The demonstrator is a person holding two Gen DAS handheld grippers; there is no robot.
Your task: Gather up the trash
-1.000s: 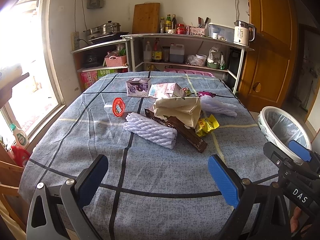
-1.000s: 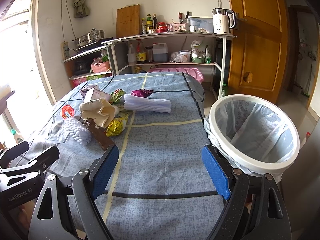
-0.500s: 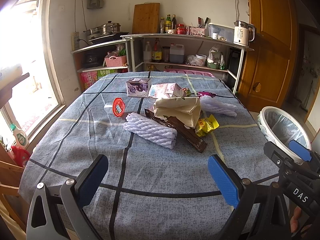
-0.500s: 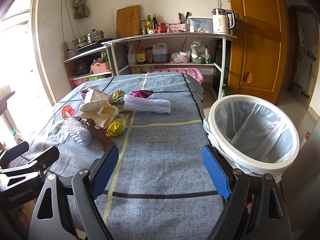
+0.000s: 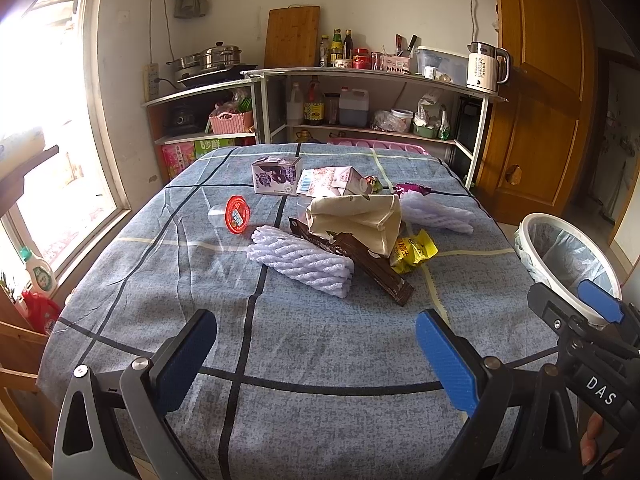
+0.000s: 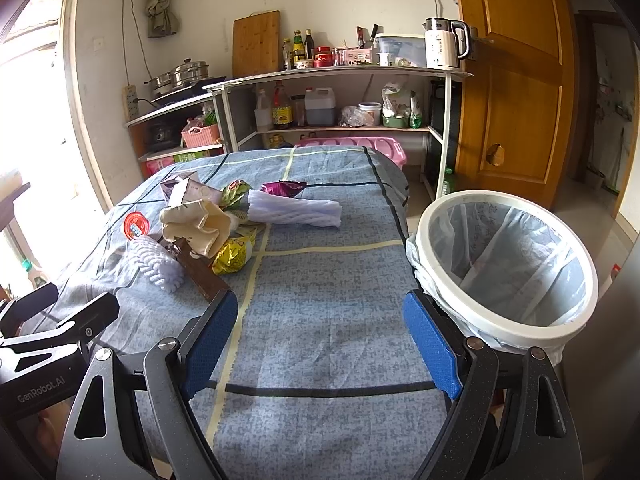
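Trash lies in a heap mid-table: a white foam net (image 5: 302, 266), a brown wrapper (image 5: 360, 266), a cream paper bag (image 5: 358, 220), a yellow snack packet (image 5: 412, 250), a red-lidded cup (image 5: 237, 214), two milk cartons (image 5: 276, 176) and a second foam net (image 6: 294, 210). A white bin with a clear liner (image 6: 506, 264) stands off the table's right edge. My left gripper (image 5: 316, 360) is open above the near cloth, short of the heap. My right gripper (image 6: 320, 340) hovers open and empty beside the bin.
The table wears a blue checked cloth (image 5: 280, 420). Shelves with bottles, pots and a kettle (image 5: 486, 66) stand behind it. A wooden door (image 6: 516, 80) is at right, a bright window at left. A pink tub (image 6: 356, 146) sits past the far edge.
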